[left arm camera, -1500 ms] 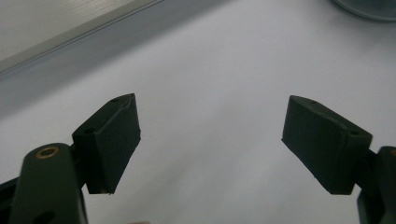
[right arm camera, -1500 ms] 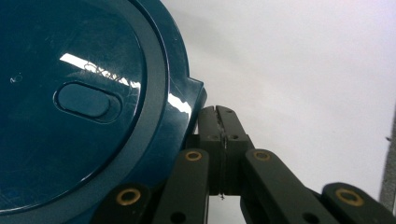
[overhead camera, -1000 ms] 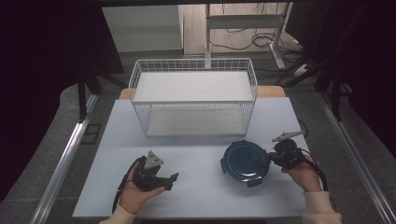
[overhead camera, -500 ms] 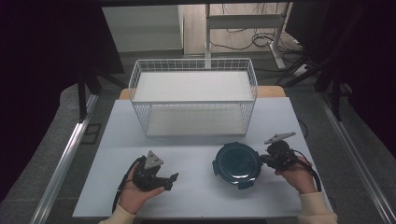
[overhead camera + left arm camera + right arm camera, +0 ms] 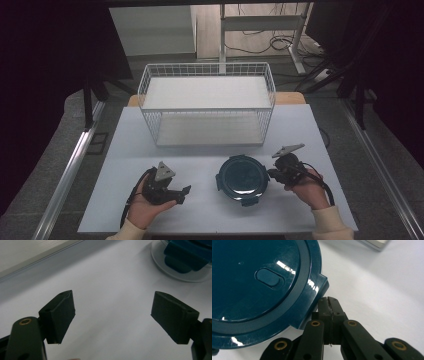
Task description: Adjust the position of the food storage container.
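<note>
A round container with a dark teal clip-on lid [image 5: 242, 179] [image 5: 257, 290] lies flat on the white table, front centre-right. My right gripper [image 5: 272, 173] [image 5: 328, 300] is shut with nothing between its jaws, and its tips rest against a clip tab on the lid's right edge. My left gripper [image 5: 184, 195] [image 5: 112, 320] rests in a hand at the front left, open and pointing right toward the container. Bare table shows between its pads. The container's clear base and a teal clip [image 5: 185, 260] appear at the top right of the left gripper view.
A white wire basket [image 5: 207, 65] with two shelves stands at the back middle of the table [image 5: 200, 160]. The table's front edge runs just below both hands. Cables trail from each gripper.
The right gripper has slid left, and the container has moved left with it across the table. The left gripper has stayed where it was.
</note>
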The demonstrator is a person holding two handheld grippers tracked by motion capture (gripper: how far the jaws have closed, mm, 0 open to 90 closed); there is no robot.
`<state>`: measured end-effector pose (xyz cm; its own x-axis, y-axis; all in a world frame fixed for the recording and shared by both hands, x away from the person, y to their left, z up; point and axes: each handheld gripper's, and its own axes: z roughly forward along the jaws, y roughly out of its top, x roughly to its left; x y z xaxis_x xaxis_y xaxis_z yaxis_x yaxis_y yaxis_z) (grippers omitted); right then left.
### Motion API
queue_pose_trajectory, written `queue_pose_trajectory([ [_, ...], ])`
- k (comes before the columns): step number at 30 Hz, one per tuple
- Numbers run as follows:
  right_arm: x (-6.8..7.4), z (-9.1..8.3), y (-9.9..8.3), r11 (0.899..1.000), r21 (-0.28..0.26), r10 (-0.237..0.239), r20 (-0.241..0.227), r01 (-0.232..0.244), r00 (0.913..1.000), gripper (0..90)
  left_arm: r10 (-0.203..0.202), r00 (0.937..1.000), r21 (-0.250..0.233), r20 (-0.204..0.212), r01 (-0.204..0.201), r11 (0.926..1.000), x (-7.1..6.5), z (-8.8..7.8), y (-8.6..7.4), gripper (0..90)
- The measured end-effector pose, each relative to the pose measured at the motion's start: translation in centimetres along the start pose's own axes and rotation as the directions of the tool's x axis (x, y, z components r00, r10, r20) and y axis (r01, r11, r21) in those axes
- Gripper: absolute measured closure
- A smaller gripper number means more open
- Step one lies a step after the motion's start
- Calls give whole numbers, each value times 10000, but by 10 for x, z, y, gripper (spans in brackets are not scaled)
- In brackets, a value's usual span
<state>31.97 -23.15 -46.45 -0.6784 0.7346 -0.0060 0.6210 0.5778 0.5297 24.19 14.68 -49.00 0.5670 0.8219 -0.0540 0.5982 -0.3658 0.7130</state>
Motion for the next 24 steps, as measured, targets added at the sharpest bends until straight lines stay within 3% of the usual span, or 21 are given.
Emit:
queue_pose_trajectory([
  [9,17,7,6,9995,-25,-320,-478,320,9983,900,20,10000,42,-18,-20,10000,0,1,0,189],
  [24,36,14,12,9977,-202,-658,-640,647,9958,900,17,10000,72,-35,-17,10000,0,2,-1,189],
])
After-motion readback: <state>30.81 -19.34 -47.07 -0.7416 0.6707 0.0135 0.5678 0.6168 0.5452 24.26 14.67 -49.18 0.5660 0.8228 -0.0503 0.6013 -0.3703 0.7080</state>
